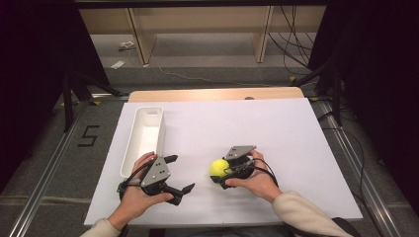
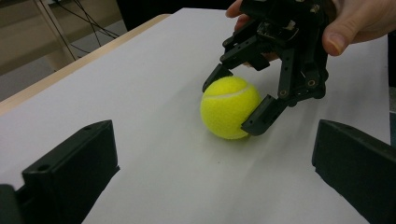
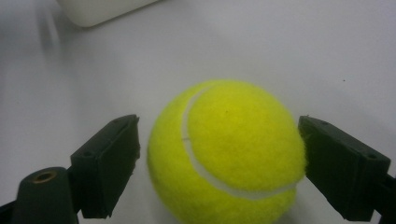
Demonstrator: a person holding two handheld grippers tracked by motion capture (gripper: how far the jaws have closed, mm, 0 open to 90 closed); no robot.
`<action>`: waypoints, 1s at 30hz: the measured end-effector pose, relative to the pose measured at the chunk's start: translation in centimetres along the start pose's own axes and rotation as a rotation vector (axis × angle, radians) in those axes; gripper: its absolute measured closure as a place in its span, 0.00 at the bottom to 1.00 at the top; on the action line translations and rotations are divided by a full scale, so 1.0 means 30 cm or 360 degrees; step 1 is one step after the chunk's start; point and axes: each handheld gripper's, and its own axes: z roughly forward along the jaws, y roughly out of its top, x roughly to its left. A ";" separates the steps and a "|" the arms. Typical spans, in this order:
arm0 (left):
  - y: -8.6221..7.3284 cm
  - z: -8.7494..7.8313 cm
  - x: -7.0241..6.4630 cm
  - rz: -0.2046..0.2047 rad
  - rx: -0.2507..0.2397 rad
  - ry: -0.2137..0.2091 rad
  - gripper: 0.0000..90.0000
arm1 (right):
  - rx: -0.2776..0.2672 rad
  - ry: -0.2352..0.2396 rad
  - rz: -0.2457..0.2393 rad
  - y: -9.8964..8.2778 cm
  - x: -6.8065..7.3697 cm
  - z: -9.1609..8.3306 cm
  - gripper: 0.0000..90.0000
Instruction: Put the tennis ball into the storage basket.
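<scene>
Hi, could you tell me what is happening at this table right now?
A person works at a white-covered table with tongs in each hand. The right tongs straddle a yellow tennis ball resting on the table; in the right gripper view one jaw touches the ball and a small gap remains at the other, so it isn't firmly gripped yet. The left tongs are open and empty, close to the near end of a white oblong bin, which looks empty.

A black mark on the floor (image 1: pixel 54 143), seemingly a "5" (image 1: pixel 89 136).
</scene>
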 end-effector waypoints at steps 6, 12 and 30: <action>-0.001 0.000 0.001 -0.0004 0.0000 -0.0002 0.00 | -0.0005 0.0012 0.0001 0.004 -0.001 0.010 0.17; -0.001 -0.001 0.001 -0.0006 -0.0002 -0.0002 0.00 | 0.0006 0.0011 0.0000 0.004 0.002 0.015 0.21; -0.001 0.000 0.001 -0.0004 -0.0001 -0.0004 0.00 | 0.0037 -0.0032 -0.0028 0.012 0.011 0.011 0.28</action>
